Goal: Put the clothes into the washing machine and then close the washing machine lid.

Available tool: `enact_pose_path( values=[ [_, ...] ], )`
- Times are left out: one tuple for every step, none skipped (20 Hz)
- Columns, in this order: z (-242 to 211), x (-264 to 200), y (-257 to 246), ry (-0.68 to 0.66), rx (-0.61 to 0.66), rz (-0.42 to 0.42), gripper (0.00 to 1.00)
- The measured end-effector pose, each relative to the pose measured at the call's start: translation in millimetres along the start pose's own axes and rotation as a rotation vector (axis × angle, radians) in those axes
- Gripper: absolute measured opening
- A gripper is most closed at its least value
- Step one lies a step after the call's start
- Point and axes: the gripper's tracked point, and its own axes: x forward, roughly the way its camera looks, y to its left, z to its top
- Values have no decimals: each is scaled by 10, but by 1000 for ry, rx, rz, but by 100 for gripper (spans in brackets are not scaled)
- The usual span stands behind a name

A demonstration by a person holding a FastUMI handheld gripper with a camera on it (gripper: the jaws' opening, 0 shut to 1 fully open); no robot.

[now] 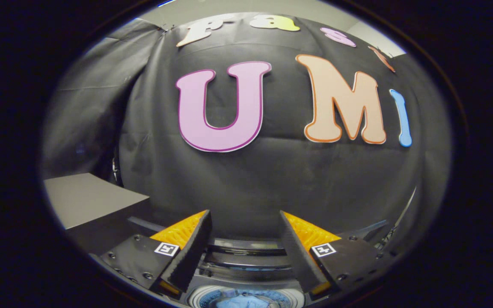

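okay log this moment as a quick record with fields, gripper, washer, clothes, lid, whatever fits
gripper: fingers apart, nothing between them, raised over the washer
washing machine: below the fingers, its round opening seen between them
clothes: blue fabric inside the opening
lid: appears open; drum uncovered
grey surface: beside the machine, beyond one finger
task stage: clothes in, lid not yet closed

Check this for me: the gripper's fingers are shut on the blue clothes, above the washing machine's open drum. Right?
Not quite. In the gripper view the gripper is open, its fingers apart and holding nothing. The blue clothes lie below, inside the washing machine's open drum.
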Motion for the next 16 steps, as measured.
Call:
enact_pose_path(
  values=[
    [-43,-124,27,5,-2,12,97],
    [-94,-243,73,9,-7,26,97],
    [-141,-361,94,12,-17,38,97],
    [-216,-492,87,15,-40,45,97],
    [-274,-609,79,21,-86,39,97],
    [-335,-731,19,28,-157,16,97],
    [-364,-844,-9,23,-226,4,98],
    [-379,-923,-19,12,-273,-2,98],
    [-381,-1037,-13,4,-291,0,98],
    [-401,-1134,8,-5,-279,2,98],
    [-398,-1225,30,-10,-243,12,98],
    [-394,-1273,40,-18,-202,25,98],
    [-379,-1331,35,-26,-166,28,98],
    [-369,-1379,30,-30,-135,31,97],
    [-380,-1423,20,-31,-111,32,97],
    [-410,-1479,-11,-27,-89,30,97]
  ],
)
